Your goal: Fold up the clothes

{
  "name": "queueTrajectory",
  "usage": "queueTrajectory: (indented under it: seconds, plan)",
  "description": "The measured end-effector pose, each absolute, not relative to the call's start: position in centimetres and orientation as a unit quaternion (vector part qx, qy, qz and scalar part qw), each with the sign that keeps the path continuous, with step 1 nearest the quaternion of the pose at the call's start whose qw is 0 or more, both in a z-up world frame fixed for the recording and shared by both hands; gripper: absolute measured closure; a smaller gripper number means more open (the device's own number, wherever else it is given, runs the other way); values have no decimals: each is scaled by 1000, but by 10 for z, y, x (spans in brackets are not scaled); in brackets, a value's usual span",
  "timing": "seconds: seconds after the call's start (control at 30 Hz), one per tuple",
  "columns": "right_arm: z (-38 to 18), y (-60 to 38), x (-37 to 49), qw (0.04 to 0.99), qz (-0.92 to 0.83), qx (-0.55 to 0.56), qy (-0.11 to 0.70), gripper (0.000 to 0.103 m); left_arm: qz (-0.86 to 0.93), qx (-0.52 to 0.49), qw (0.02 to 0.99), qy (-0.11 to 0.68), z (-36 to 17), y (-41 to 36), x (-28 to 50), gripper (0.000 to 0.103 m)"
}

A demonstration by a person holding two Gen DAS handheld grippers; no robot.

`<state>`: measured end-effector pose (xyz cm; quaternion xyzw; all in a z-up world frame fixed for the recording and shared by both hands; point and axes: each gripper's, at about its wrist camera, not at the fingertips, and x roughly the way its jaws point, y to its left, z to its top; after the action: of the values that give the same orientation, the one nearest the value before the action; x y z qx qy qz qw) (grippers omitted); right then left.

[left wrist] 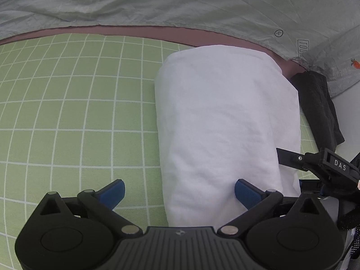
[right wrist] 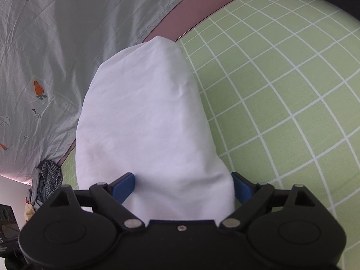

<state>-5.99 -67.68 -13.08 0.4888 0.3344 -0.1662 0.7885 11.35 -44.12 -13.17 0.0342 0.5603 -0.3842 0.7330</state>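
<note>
A pale sheet (left wrist: 180, 2) printed with carrots covers the far side; nearer lies a green grid mat (left wrist: 78, 112). On the mat lies the white garment (left wrist: 225, 123), folded into a long bundle whose long axis runs straight away from both grippers. The right gripper (right wrist: 183, 186) has its near end between spread fingers, holding nothing. The left gripper (left wrist: 180, 193), also spread and empty, straddles the bundle's left edge, so the right looks better centred. A dark cloth (left wrist: 319, 105) lies beside the bundle. Legible: "DAS" on the right gripper; the sheet's lettering is unreadable.
</note>
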Motion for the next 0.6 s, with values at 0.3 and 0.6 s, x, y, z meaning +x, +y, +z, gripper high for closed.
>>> queueTrajectory:
  seconds: [0.3,0.6]
  plan:
    - [-137,-671,-56,785,-150,516,308,1,-458,-68,657,595,-155,-424,125,1]
    - [-135,-663,-49,780,-160,514,319,1,-463,-161,615,617,-179,-425,137,10]
